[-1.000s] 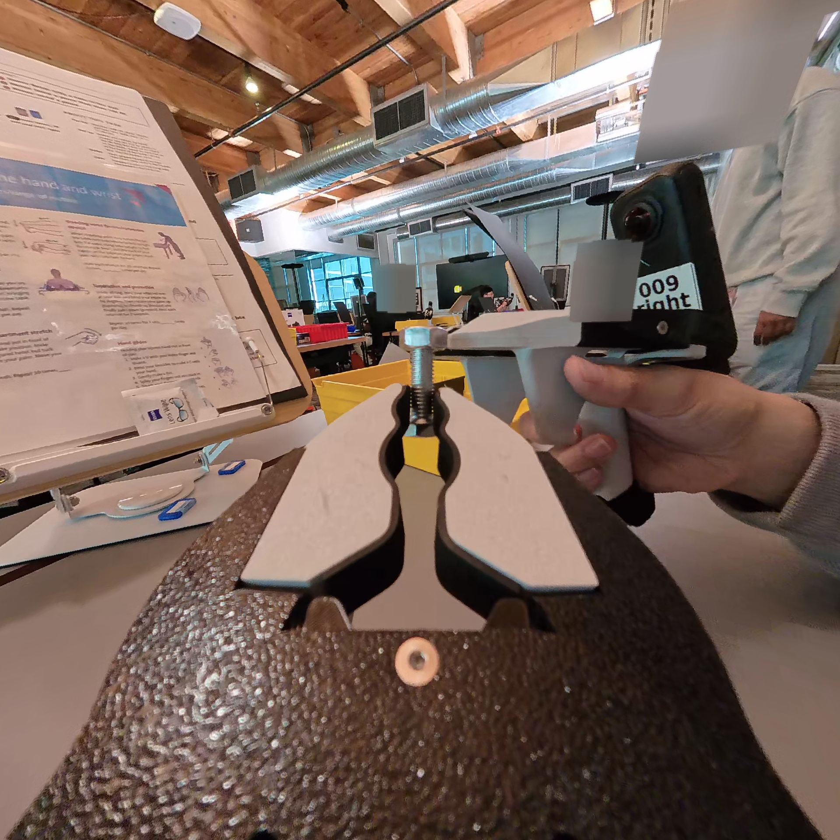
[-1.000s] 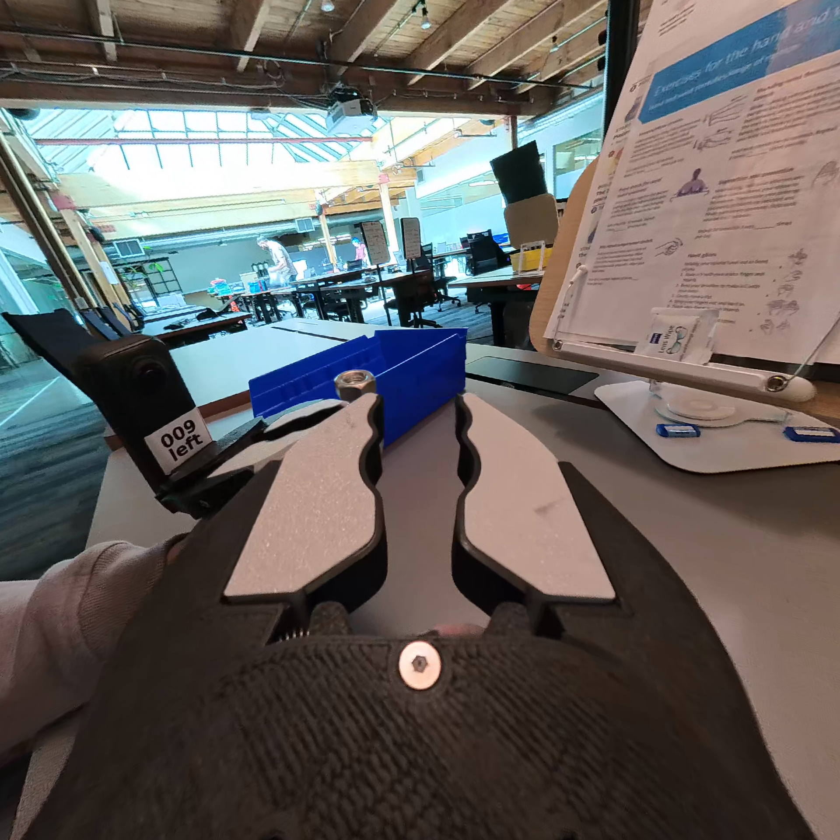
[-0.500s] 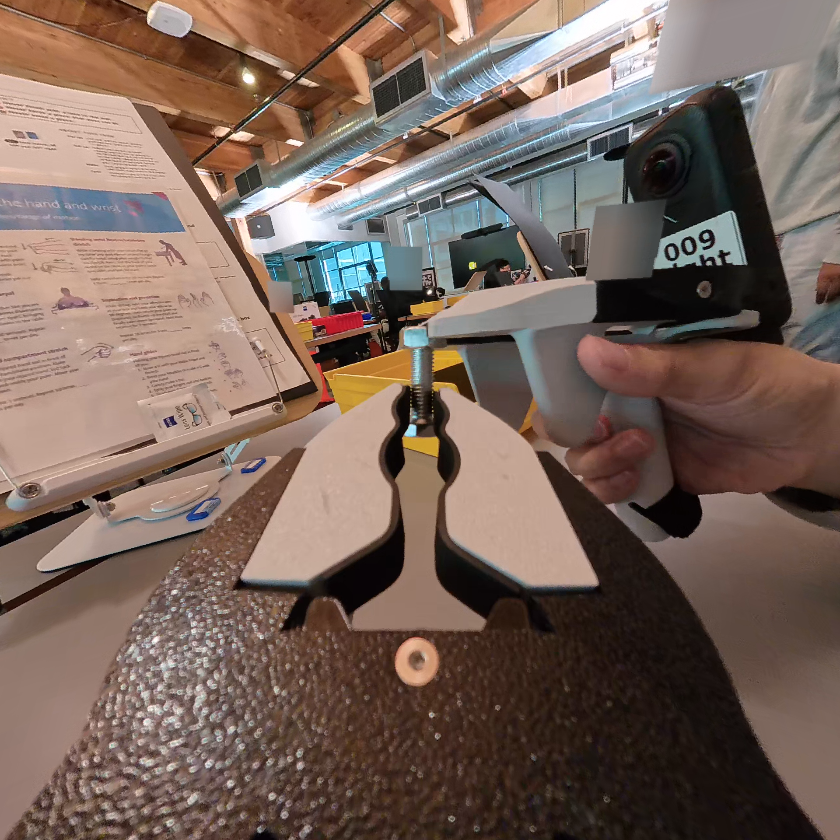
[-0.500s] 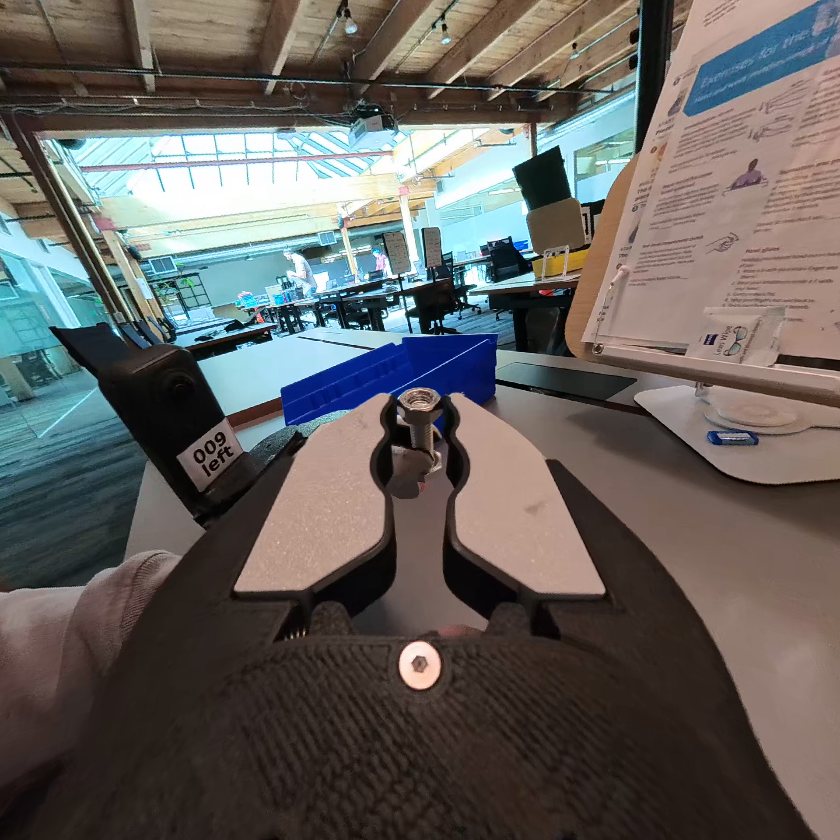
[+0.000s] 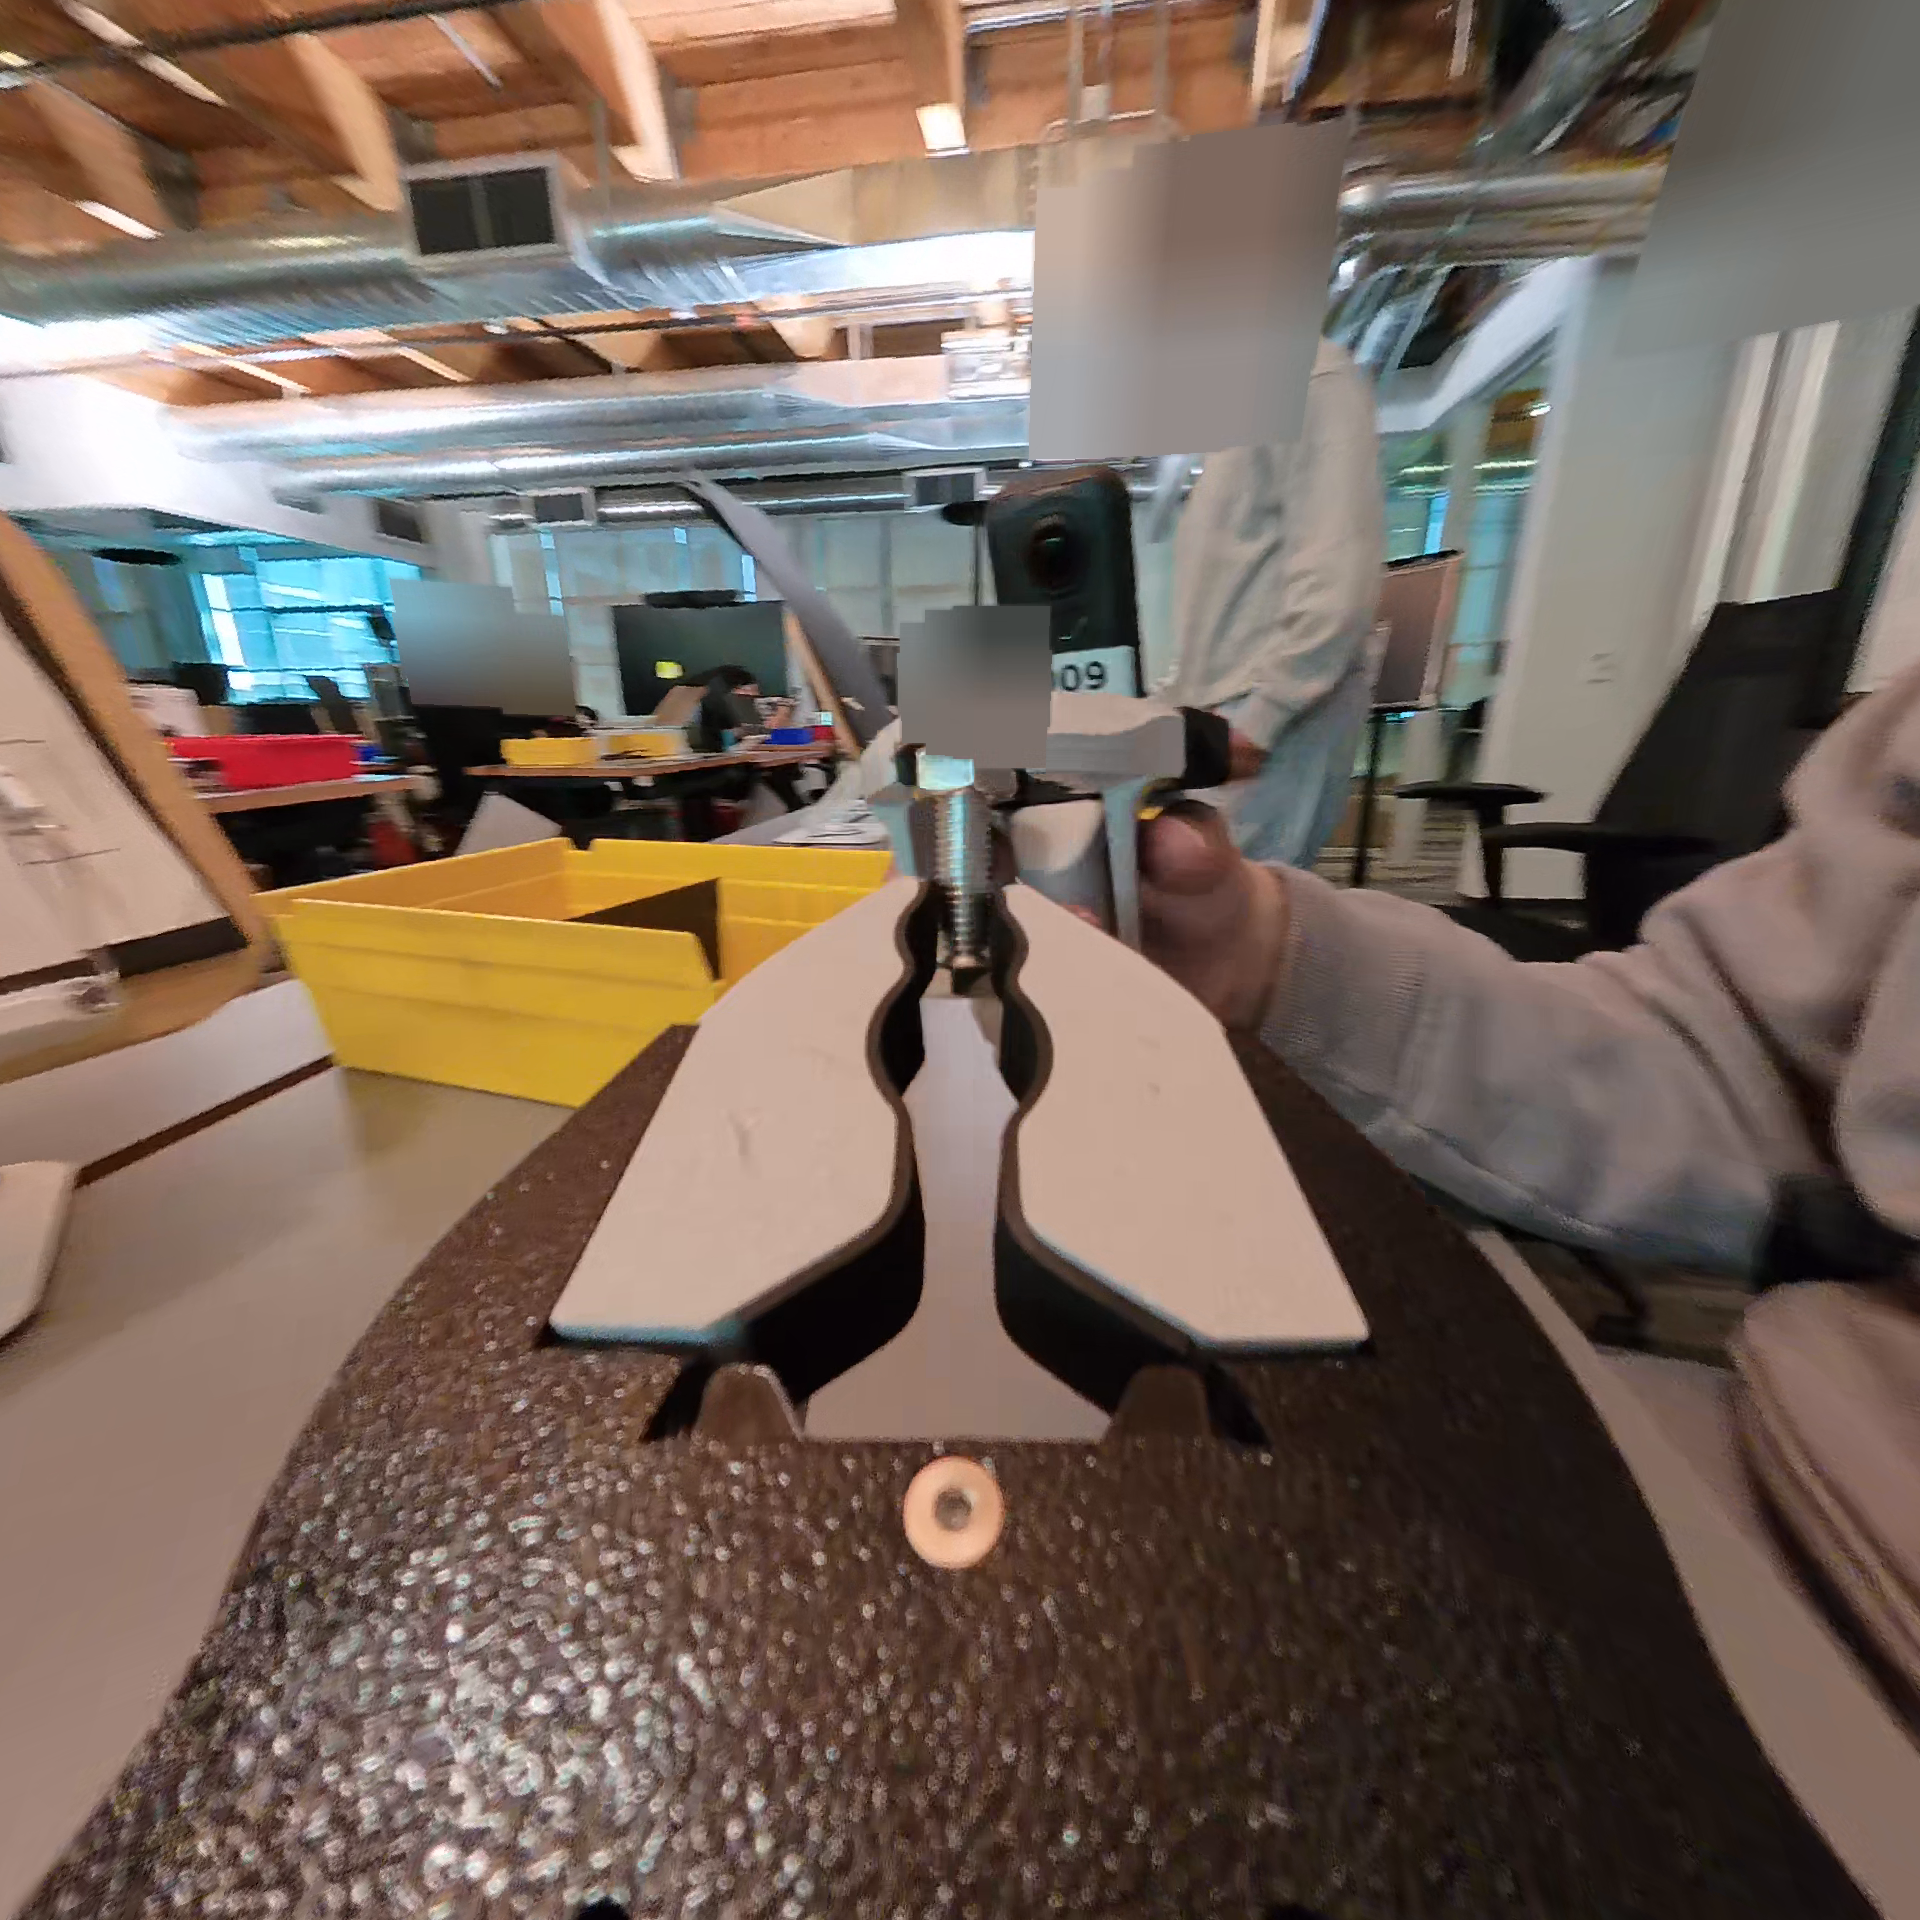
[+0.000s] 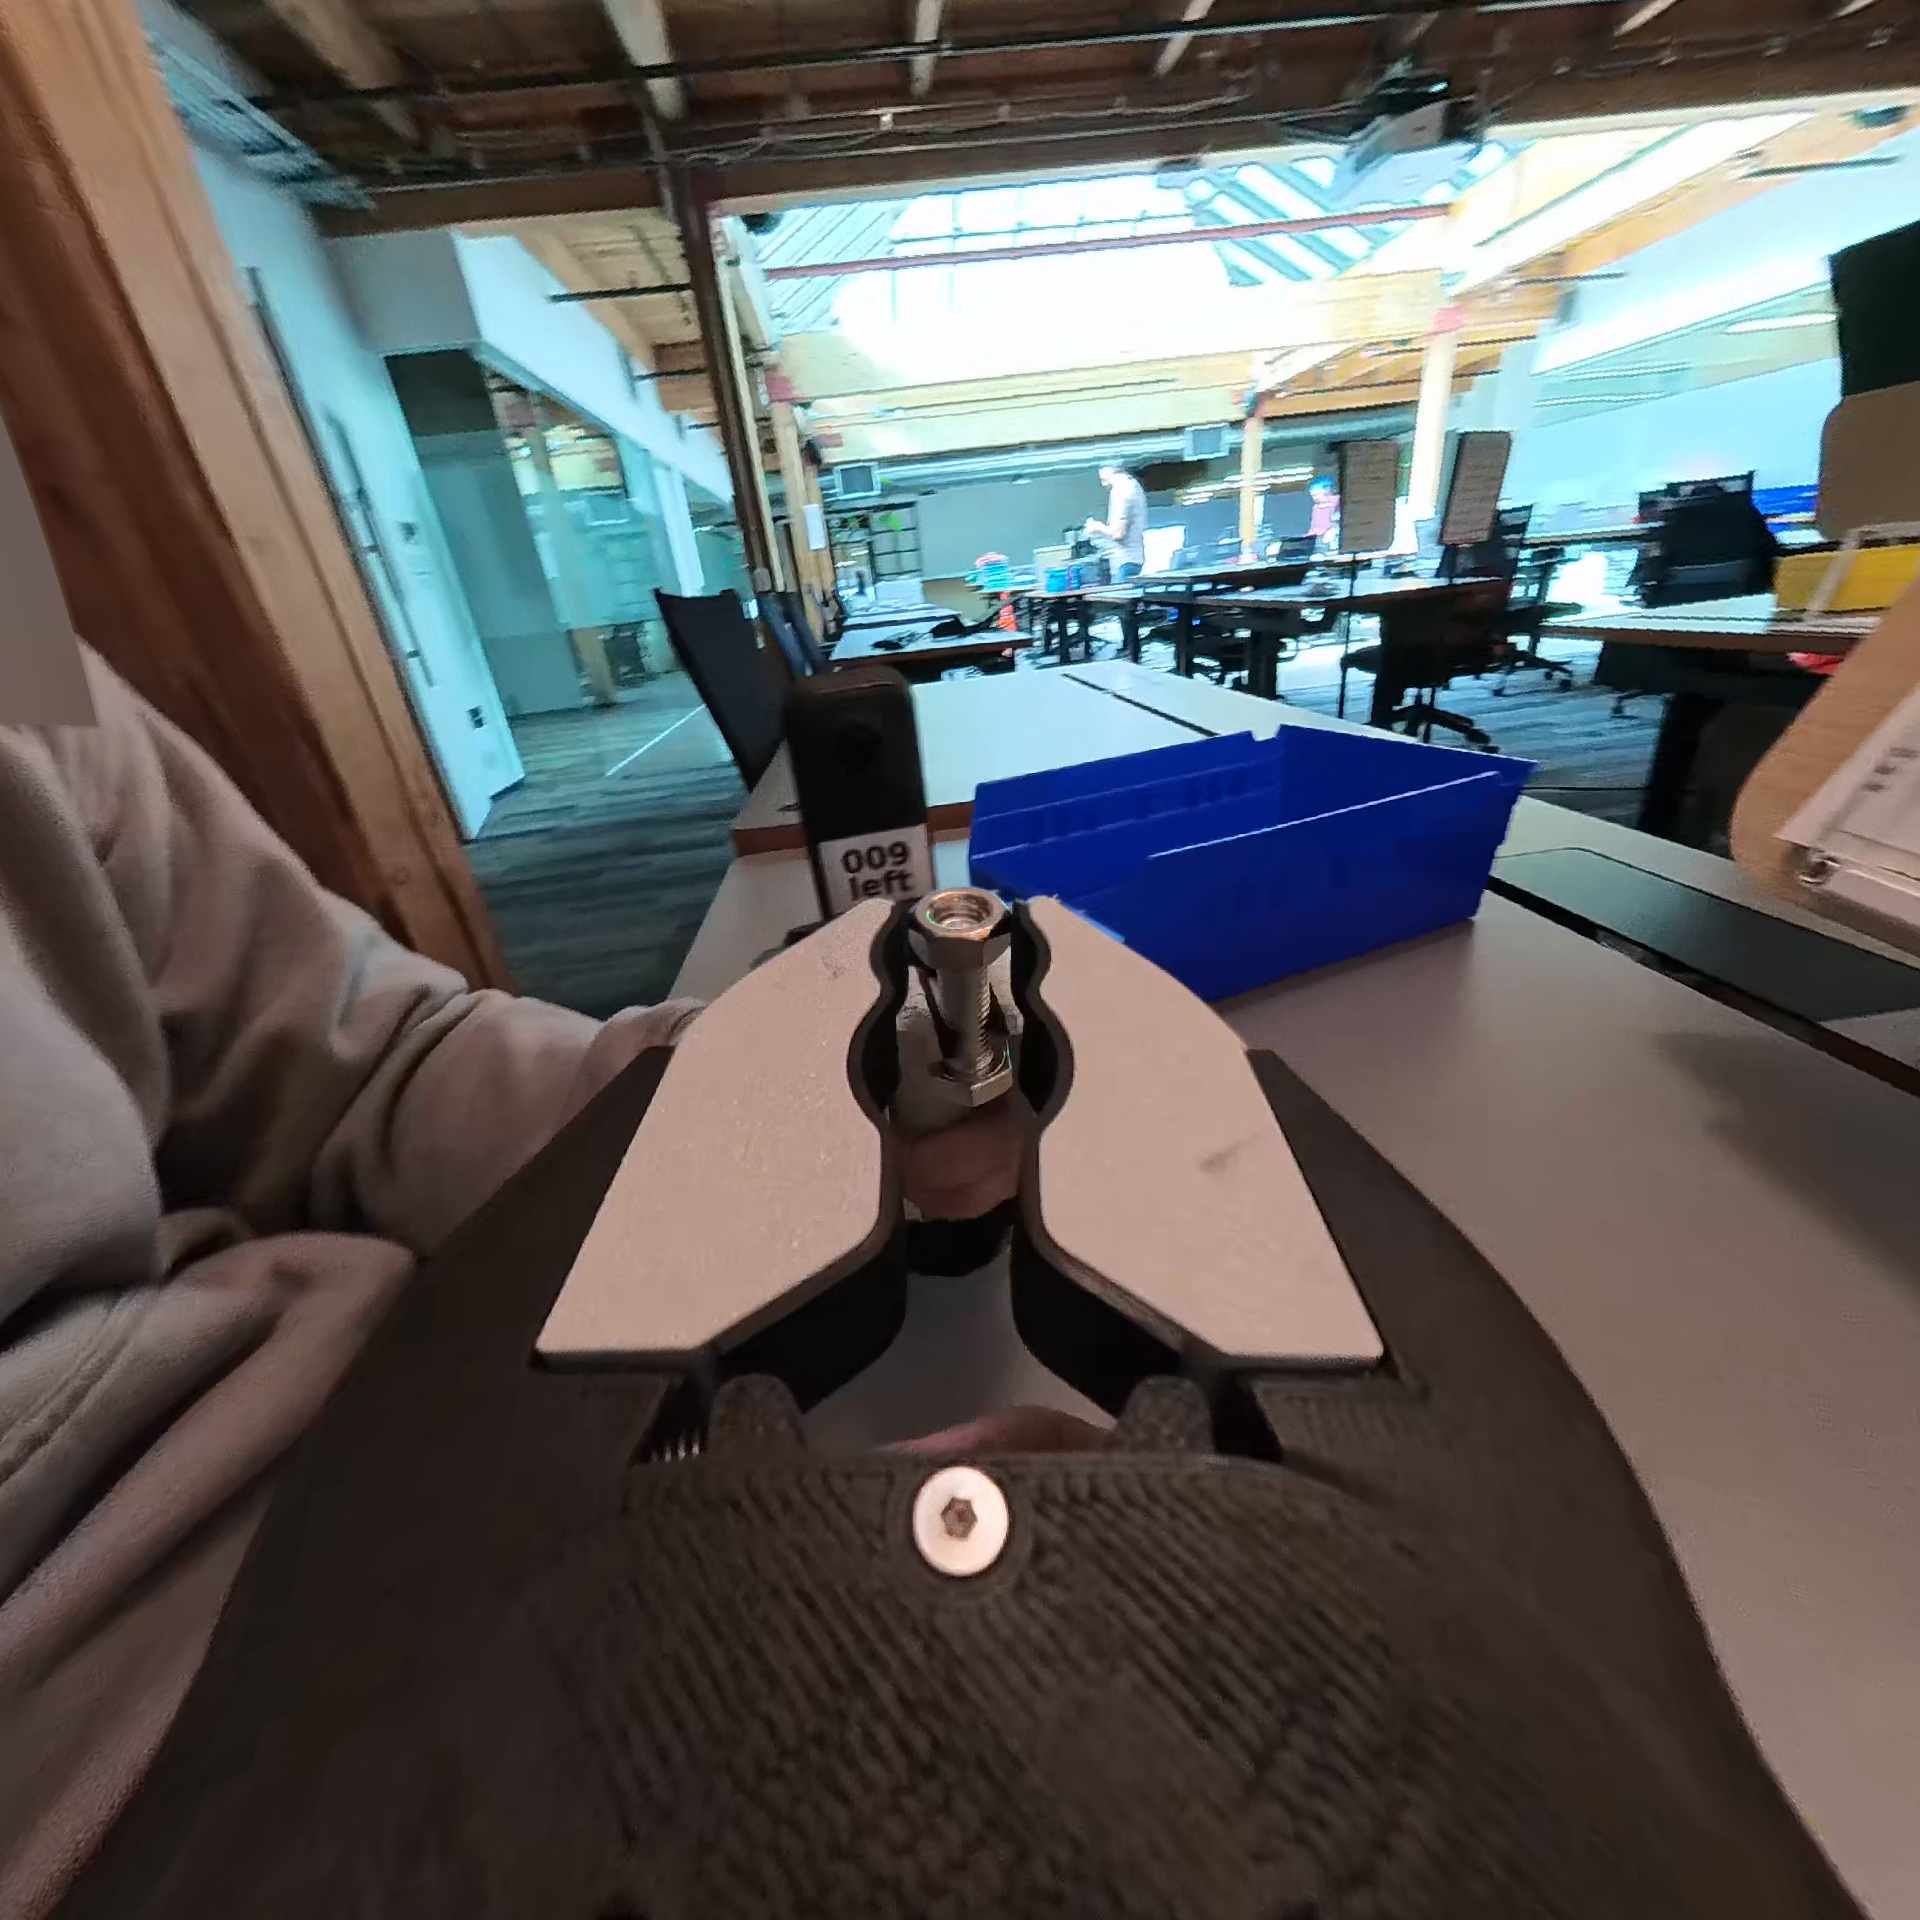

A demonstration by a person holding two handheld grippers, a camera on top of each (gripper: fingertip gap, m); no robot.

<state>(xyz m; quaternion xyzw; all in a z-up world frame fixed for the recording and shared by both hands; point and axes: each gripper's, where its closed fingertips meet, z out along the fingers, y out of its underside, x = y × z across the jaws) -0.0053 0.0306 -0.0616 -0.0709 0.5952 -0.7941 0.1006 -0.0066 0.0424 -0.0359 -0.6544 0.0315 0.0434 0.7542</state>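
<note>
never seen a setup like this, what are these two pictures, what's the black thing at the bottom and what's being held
There is no robot here: a person holds a hand-operated gripper in each hand, and each carries a camera looking along its two fingers. The black shape at the bottom is that gripper's own body.

In the left view, the left gripper clamps the threaded shaft of a metal bolt, with a yellow bin behind on the grey table.

In the right view, the right gripper grips a nut at the top of that bolt, with a blue bin behind.
</note>
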